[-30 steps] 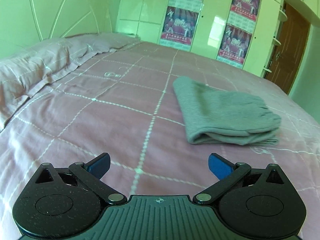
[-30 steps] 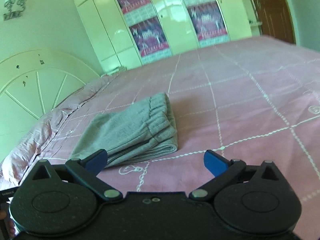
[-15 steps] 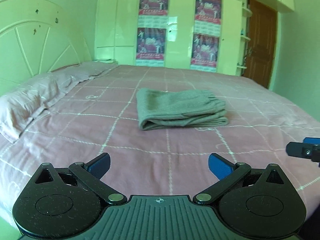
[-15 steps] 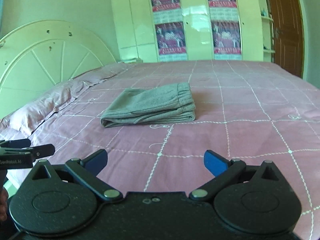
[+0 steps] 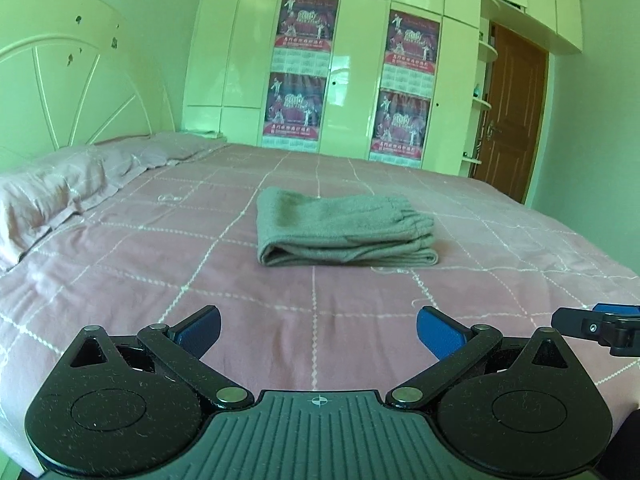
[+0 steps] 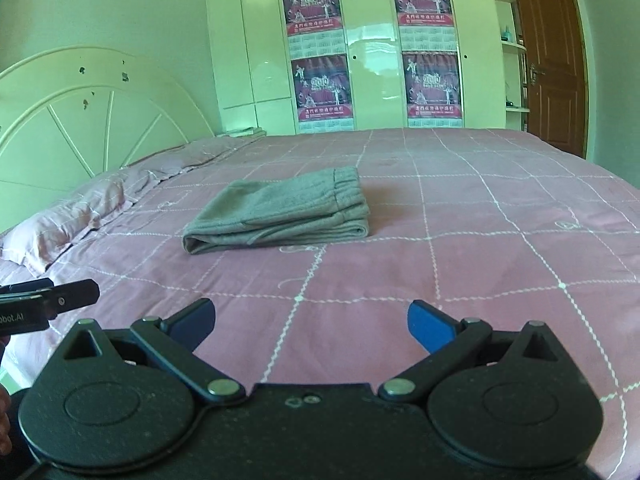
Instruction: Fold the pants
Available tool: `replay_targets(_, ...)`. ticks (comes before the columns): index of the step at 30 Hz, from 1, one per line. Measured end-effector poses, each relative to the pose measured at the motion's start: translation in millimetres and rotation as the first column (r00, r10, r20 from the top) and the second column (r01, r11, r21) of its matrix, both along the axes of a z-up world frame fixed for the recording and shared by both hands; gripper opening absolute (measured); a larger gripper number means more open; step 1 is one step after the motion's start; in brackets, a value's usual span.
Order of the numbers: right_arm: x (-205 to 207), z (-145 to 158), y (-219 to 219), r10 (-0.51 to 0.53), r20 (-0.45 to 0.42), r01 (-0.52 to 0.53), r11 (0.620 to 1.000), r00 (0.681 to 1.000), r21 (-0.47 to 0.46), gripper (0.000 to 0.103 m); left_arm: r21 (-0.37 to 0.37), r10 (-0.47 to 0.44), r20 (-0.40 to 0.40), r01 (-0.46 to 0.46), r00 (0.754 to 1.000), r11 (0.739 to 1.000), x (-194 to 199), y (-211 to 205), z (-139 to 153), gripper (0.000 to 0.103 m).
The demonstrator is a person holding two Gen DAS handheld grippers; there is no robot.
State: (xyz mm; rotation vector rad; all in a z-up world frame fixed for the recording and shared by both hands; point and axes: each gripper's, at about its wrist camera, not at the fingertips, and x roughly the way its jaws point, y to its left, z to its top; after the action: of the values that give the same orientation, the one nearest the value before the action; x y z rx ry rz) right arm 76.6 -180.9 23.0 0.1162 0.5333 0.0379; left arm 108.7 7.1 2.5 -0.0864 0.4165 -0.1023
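Spreading across both views, the bed wears a pink cover with a white grid, and a rounded cream headboard stands at its left end. Behind it a wall of pale wardrobe doors carries four red posters, with a brown door to the right. Two pink pillows lie along the headboard side.

Near the middle of the bed rest the pants, grey, folded into a flat layered rectangle, the elastic waistband at the right end and the rounded fold at the left.

Both tools hover low over the near part of the bed, level, pointing toward the pants and well apart from them. The left gripper is released, its blue-padded fingers spread wide with only bedcover between them. The right gripper is likewise released and holds nothing. Each tool's tip shows at the edge of the other's view, so they sit side by side.
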Motion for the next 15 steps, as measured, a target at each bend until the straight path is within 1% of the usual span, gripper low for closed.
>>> replay_targets(3, -0.1, -2.1, 0.8, 0.004, -0.001, -0.004, 1.0, 1.0, -0.001, 0.097, 0.015, -0.001, -0.022, 0.002, 1.0, 1.0, 1.5, -2.3, -5.9, 0.103)
replay_targets(8, 0.3, -3.5, 3.1, 0.004, 0.005, -0.004, 1.0, 1.0, 0.002, 0.097, 0.021, -0.019, -0.013, 0.019, 1.0, 1.0, 0.8, -4.7, -5.3, 0.103)
replay_targets(15, -0.1, -1.7, 1.6, 0.003, 0.01, -0.003, 1.0, 1.0, -0.003, 0.097, 0.018, -0.018, -0.008, 0.018, 1.0, 1.0, -0.1, -4.6, -5.0, 0.103)
